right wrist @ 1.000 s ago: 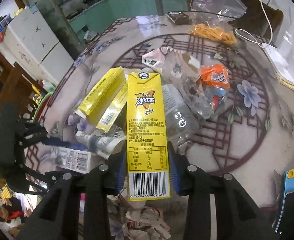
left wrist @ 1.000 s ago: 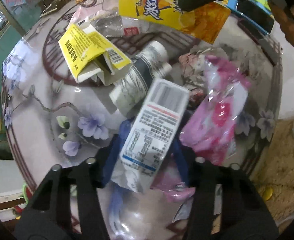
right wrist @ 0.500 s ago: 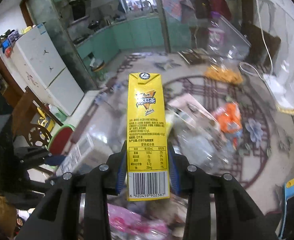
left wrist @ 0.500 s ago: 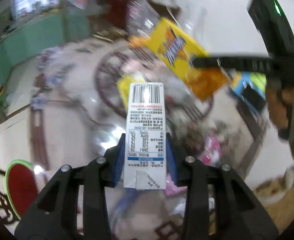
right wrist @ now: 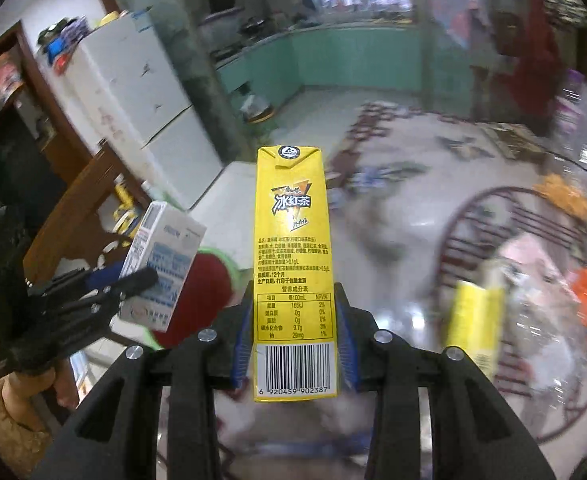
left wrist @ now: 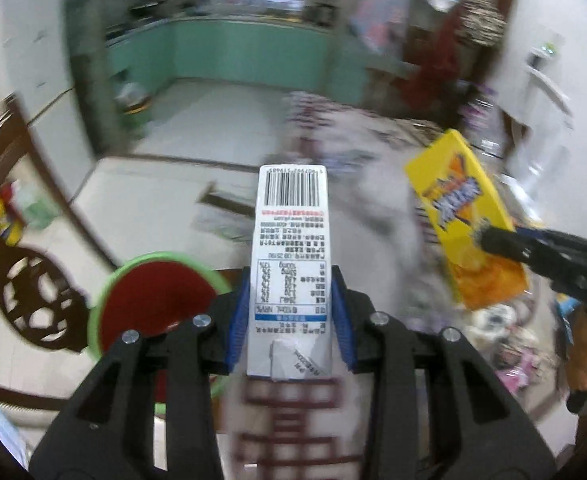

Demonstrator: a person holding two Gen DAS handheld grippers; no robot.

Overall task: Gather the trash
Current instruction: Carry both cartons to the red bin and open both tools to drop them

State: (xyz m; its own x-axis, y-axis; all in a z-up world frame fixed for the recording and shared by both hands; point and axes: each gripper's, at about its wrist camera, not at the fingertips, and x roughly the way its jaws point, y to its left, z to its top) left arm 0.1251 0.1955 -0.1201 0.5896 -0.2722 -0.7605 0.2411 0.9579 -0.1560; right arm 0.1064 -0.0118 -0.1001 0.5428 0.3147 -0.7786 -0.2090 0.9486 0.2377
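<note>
Left wrist view
Left gripper (left wrist: 289, 312): its 2 blue-padded fingers (left wrist: 239, 320) are clamped on the lower sides of a white rectangular milk carton with black print and a barcode (left wrist: 291, 256).
Carton axis: the long axis runs straight ahead along the fingers, barcode end farthest from the camera.
Bin direction: a round bin with a green rim and dark red inside (left wrist: 153, 304) lies low and left of the carton, close beside the left finger in this view and partly hidden behind it.
Other arm: the right gripper (left wrist: 493, 240) comes in from the right edge, pinching a yellow rectangular iced-tea carton (left wrist: 465, 220) that tilts up to the left, farther from the bin.
Table: the round patterned glass tabletop (left wrist: 293, 412) sits below the fingers, blurred.

Right wrist view
Right gripper (right wrist: 293, 340): both blue pads (right wrist: 241, 344) press the barcode end of the yellow carton (right wrist: 291, 248), which stands lengthwise along the fingers, gabled top away from the camera.
Bin direction: the bin (right wrist: 205, 296) lies down and to the left, between the 2 cartons.
Left gripper (right wrist: 125, 280): seen side-on at far left, holding the white carton (right wrist: 157, 268) right over the bin's near edge.
Nearer arm: judging by this, the left one is closer to the bin and seems placed to drop first.
Leftover trash: a second yellow carton (right wrist: 473, 328) and blurred wrappers remain on the tabletop (right wrist: 413, 216) to the right.
</note>
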